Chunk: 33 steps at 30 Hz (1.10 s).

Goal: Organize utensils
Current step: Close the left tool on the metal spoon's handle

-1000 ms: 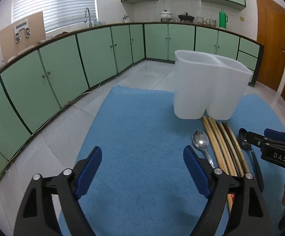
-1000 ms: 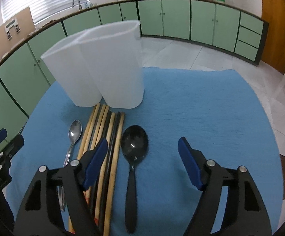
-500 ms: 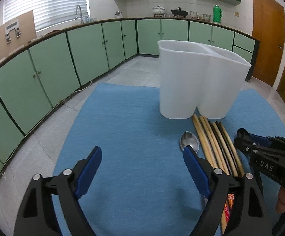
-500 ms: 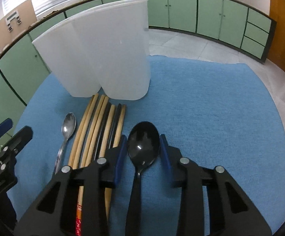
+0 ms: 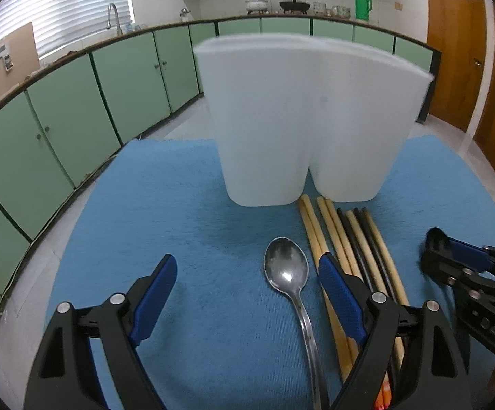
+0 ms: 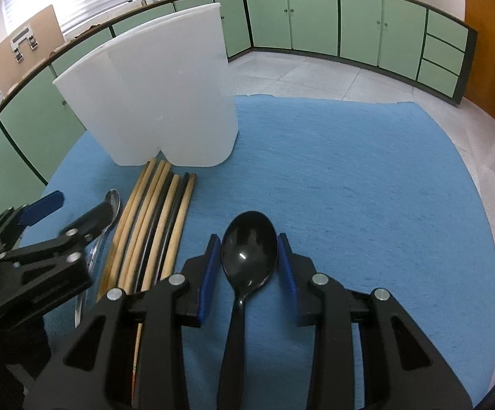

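Clearly the black plastic spoon (image 6: 249,249) is the thing in play: it lies on the blue mat (image 6: 367,205), bowl toward the holder, and the right gripper (image 6: 249,266) has just been closing around that bowl, its blue pads now sitting at either edge of it. Whether they press firmly or only flank it I cannot tell. A rounded, glossy bowl is a poor place to pinch; judged from this, the spoon could squirt forward or pivot and droop by its long handle once lifted, then miss the rim of the white two-compartment utensil holder (image 6: 165,95), which stands upright just beyond the sticks.

Beside the spoon, a row of wooden and black chopsticks (image 6: 152,225) lies close to the right gripper's left finger; a sideways drag could scatter them.

Further left, the metal spoon (image 5: 286,270) lies between the wide-open fingers of the left gripper (image 5: 245,294), which has nothing in its grasp. Its right finger (image 5: 341,299) hovers over the nearest chopsticks, so closing here risks catching a stick along with the spoon handle. The two grippers are also near each other, and a lift by either could knock the other.
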Available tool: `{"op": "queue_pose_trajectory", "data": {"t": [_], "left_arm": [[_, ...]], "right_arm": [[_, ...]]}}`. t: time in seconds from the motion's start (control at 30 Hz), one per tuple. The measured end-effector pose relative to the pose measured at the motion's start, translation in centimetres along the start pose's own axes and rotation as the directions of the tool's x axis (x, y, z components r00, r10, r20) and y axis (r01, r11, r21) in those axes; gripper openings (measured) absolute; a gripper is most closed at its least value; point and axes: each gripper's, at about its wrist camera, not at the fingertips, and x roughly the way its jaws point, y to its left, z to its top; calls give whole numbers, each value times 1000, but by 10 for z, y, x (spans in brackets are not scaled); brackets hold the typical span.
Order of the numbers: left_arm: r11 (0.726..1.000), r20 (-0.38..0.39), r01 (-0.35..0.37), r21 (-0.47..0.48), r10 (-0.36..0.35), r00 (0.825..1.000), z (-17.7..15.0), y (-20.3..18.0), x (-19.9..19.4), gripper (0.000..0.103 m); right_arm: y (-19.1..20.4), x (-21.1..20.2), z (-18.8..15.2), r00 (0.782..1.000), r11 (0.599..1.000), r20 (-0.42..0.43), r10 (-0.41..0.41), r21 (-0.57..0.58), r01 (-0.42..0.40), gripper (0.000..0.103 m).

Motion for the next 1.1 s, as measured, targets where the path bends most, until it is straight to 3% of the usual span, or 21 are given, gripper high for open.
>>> {"op": "queue_pose_trajectory", "data": {"t": [0.2,0.37,0.47,0.53,0.57,0.63,0.7,0.8,0.93,1.1], "left_arm": [[999,-63,21,-32,-23,998,8,9,17,83],[999,-69,33,-30,-35,997,10,11,18,80],[999,-72,43,-26,-45,996,14,6,19,72],[998,-72,58,-20,-59,996,15,1,18,61],[998,-72,67,-18,-68,995,17,-3,18,57],[996,-70,92,-8,-92,993,20,-7,16,39],[994,-65,107,3,-107,992,21,-11,15,29],[993,-56,116,15,-115,992,21,-14,14,29],[983,-1,180,-15,-180,984,7,1,2,28],[974,153,226,-4,-223,963,0,16,-34,28]], "right_arm": [[6,1,-8,1000,1000,11,-6,-13,7,33],[11,2,-8,1000,1000,2,-7,-24,7,33],[13,3,-2,1000,1000,-21,6,-26,-6,41],[13,4,2,1000,1000,-30,-2,-21,1,46],[13,5,4,999,1000,-41,-8,-28,7,45],[15,7,6,999,999,-46,-20,-41,18,34],[14,7,8,999,999,-53,-12,-34,10,33],[11,4,6,999,1000,-46,4,-6,-5,33],[6,-11,2,998,999,32,49,7,-50,33],[5,-39,0,982,996,167,88,-25,-85,33]]}}
